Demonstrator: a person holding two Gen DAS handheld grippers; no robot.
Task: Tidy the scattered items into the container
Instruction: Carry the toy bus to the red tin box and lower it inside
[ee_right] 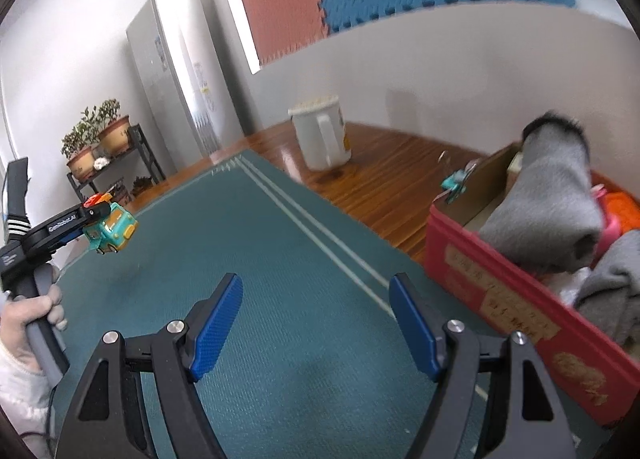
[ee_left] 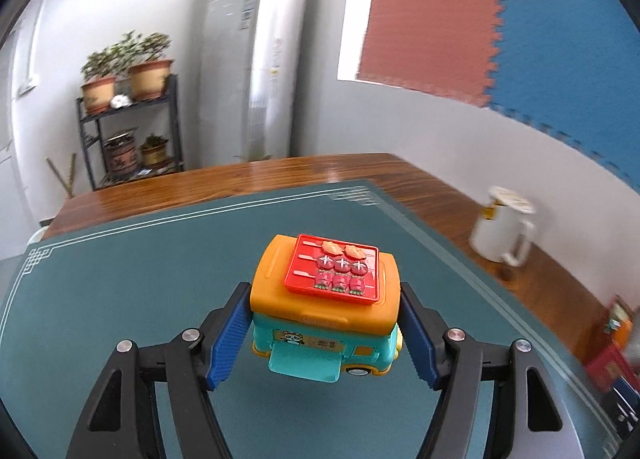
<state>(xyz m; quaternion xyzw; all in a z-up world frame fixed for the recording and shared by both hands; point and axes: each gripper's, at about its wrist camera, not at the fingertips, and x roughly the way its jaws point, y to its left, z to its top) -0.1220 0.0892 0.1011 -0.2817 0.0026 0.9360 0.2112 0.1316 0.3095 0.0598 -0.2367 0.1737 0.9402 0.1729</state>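
My left gripper [ee_left: 325, 325] is shut on a toy food truck [ee_left: 326, 307], teal with an orange roof and a red grill tray of skewers on top. It hangs above the green mat [ee_left: 140, 299]. The right wrist view shows the same truck [ee_right: 112, 233] held aloft at far left by the left gripper [ee_right: 86, 225], gripped by a hand [ee_right: 32, 319]. My right gripper [ee_right: 316, 319] is open over the mat with nothing between its fingers. The red cardboard box [ee_right: 520, 299] stands to its right, holding grey cloth [ee_right: 552, 199] and other items.
A white lidded jug [ee_right: 320, 135] stands on the wooden table [ee_right: 380, 179] beyond the mat, near the wall; the left wrist view shows this jug [ee_left: 502, 229] at right. A small teal toy [ee_right: 454, 183] rests on the box's far corner. Plant shelf [ee_left: 128, 127] and a tall white unit [ee_left: 256, 59] stand behind.
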